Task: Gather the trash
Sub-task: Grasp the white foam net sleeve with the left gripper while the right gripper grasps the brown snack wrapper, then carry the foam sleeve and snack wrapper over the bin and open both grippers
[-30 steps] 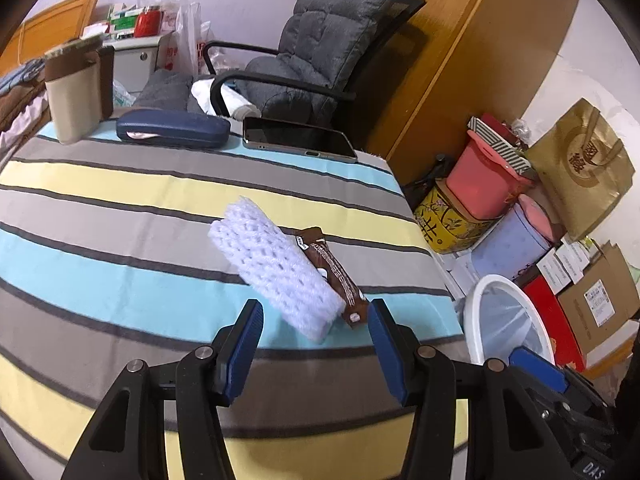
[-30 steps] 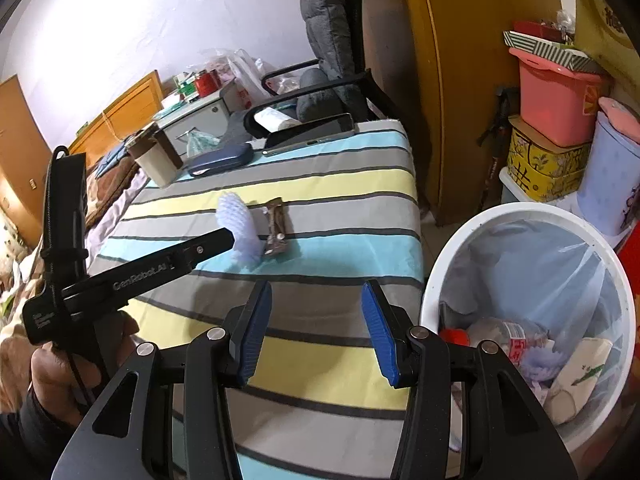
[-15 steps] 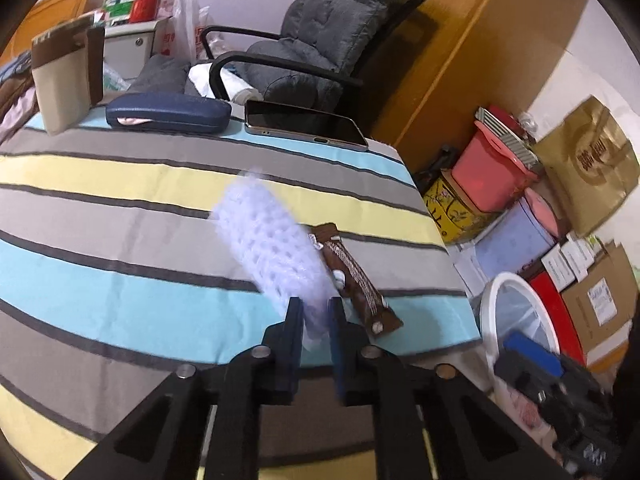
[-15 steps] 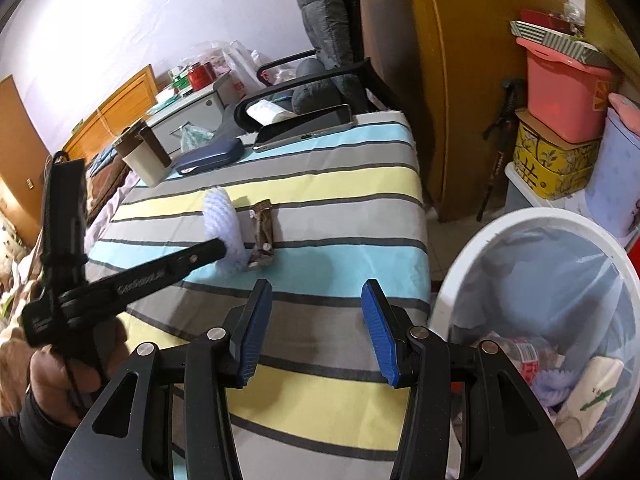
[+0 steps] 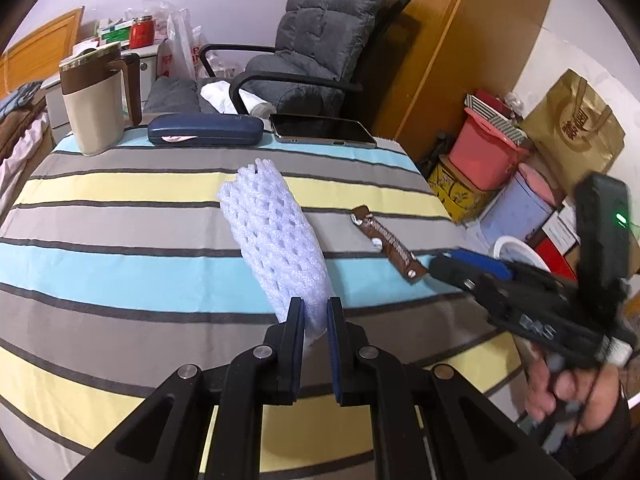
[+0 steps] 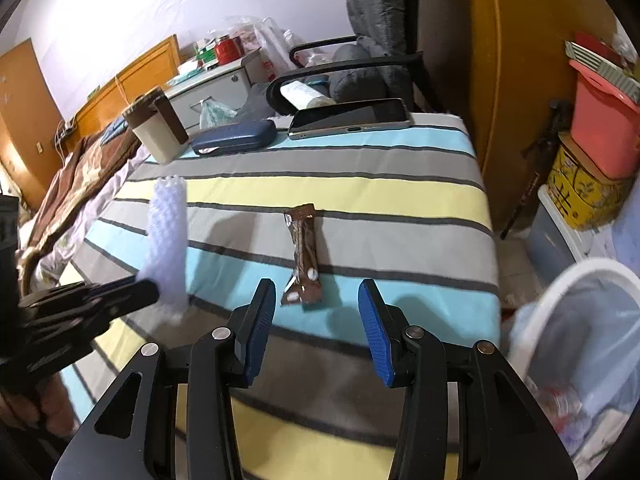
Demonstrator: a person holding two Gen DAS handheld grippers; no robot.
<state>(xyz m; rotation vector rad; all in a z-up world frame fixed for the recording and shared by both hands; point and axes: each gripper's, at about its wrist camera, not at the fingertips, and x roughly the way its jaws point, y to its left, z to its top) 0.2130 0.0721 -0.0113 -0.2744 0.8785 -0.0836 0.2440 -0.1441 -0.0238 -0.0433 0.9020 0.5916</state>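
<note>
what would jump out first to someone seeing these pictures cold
The white foam net, pinched at its near end by the left gripper and tilted above the striped tablecloth. Next, the brown wrapper lying flat just ahead of the open right gripper.

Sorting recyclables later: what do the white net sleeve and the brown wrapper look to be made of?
White net sleeve: probably soft foam mesh, matte, with an open lattice; it flattens between the left gripper's pads. Brown wrapper: seemingly thin plastic film, slightly glossy, with crimped ends.
</note>
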